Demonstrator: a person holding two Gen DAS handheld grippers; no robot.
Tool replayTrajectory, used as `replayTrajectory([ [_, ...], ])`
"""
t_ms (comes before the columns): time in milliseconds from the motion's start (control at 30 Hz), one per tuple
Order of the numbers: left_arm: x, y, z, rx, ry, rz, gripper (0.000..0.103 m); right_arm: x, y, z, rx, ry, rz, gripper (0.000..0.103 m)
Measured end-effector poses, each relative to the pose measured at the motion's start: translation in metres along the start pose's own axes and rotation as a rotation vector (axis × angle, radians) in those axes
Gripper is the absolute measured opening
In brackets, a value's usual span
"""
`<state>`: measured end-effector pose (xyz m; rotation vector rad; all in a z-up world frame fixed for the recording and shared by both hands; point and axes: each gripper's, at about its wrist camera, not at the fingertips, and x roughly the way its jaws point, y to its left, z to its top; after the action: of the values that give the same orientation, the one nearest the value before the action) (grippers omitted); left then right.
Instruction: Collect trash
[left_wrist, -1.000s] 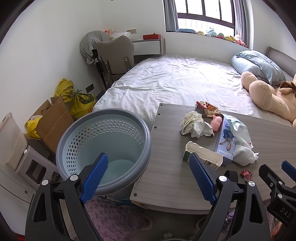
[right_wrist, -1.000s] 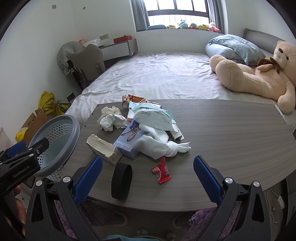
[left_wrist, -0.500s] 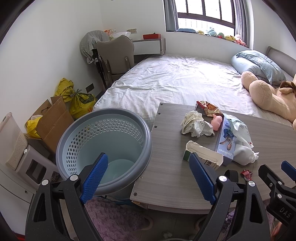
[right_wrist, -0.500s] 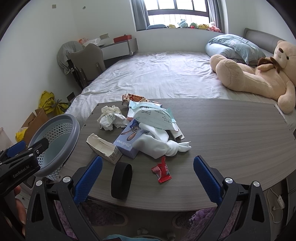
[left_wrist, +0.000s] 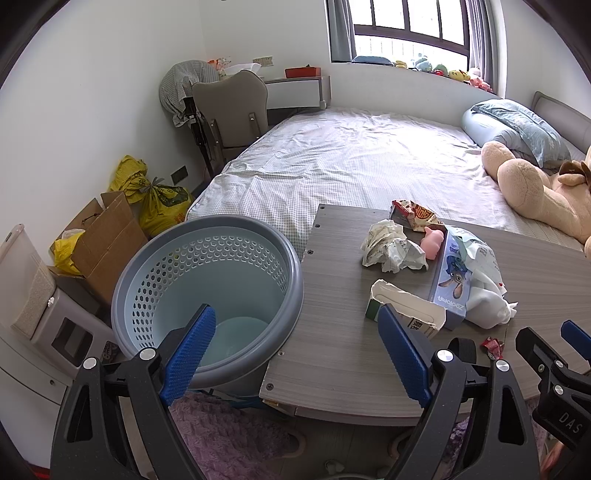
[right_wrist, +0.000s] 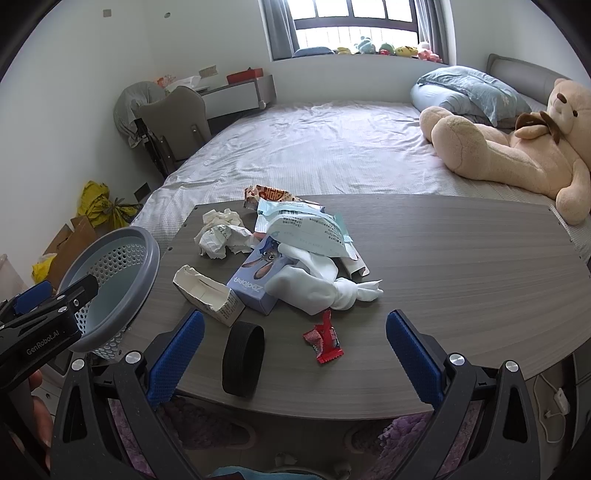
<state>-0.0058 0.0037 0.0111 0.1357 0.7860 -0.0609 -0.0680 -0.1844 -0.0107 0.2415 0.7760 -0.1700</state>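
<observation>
Left of the table (right_wrist: 443, 266) stands the basket (left_wrist: 207, 236), my left gripper (left_wrist: 295, 347) spread wide and empty above its rim. On the table, the trash pile: crumpled paper (right_wrist: 221, 236), torn carton (right_wrist: 207, 291), red wrapper (right_wrist: 325, 338). My right gripper (right_wrist: 291, 350) gapes empty before them.

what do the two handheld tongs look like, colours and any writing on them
Both tongs share one design: matte black plastic frames with triangular cut-outs, silver rivets at the joints, and long blue textured pads inside each finger. The left tongs carry white "GenRobot.AI" lettering on their side, seen from the right wrist view. The right tongs show "DAS" in the left wrist view. No cables or sleeves are visible.
</observation>
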Motion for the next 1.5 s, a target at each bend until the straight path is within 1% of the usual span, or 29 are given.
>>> replayTrajectory([
  [1000,0.000,0.000,-0.001,0.000,0.000,-0.001,0.085,0.002,0.000,-0.001,0.001,0.005,0.004,0.097],
  [1067,-0.006,0.005,0.000,0.003,0.003,-0.002,0.085,0.004,-0.001,-0.002,0.004,0.013,0.008,0.097],
  [1133,-0.006,0.003,-0.001,0.007,0.005,-0.003,0.085,0.005,-0.006,-0.007,0.010,0.018,0.010,0.097],
  [1300,0.003,-0.007,-0.007,0.018,0.022,-0.013,0.085,0.011,-0.023,-0.017,0.023,0.040,-0.019,0.097],
  [1500,0.011,-0.024,-0.014,0.034,0.046,-0.047,0.085,0.028,-0.046,-0.030,0.027,0.075,-0.045,0.097],
])
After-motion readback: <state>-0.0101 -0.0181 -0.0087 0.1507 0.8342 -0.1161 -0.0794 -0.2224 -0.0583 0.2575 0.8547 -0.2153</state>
